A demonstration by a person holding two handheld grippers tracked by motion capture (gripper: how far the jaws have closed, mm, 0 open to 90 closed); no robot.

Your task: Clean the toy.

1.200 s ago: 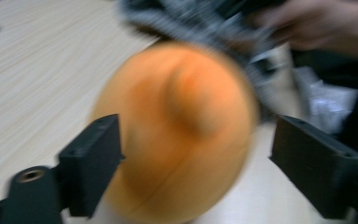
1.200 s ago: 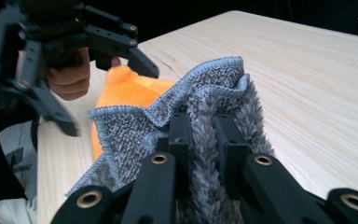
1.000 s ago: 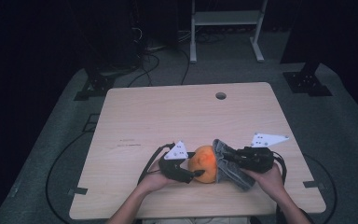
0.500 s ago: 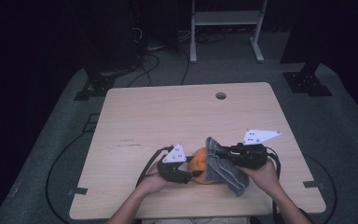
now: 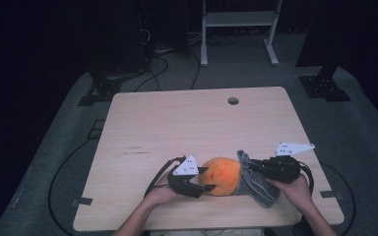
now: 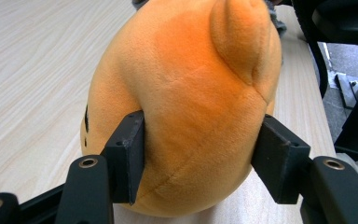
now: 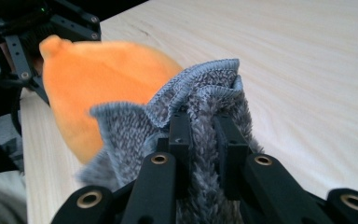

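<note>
Left claw [image 6: 198,158] grips the orange plush toy [image 6: 186,93], pads pressed into both its sides, jaws having just eased a bit wider; toy sits on the wooden surface [image 5: 177,128] near the front edge; right claw [image 7: 200,135] is clamped on the grey fuzzy cloth [image 7: 205,98]; cloth touches the toy's right side in the high view.

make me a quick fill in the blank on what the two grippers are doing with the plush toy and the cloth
1. The left gripper clamps the ____ plush toy.
2. The right gripper pinches a grey ____.
3. The cloth lies against the toy's side nearest the ____ gripper.
4. Both things rest on a ____ table.

Missing words: orange; cloth; right; wooden
</note>
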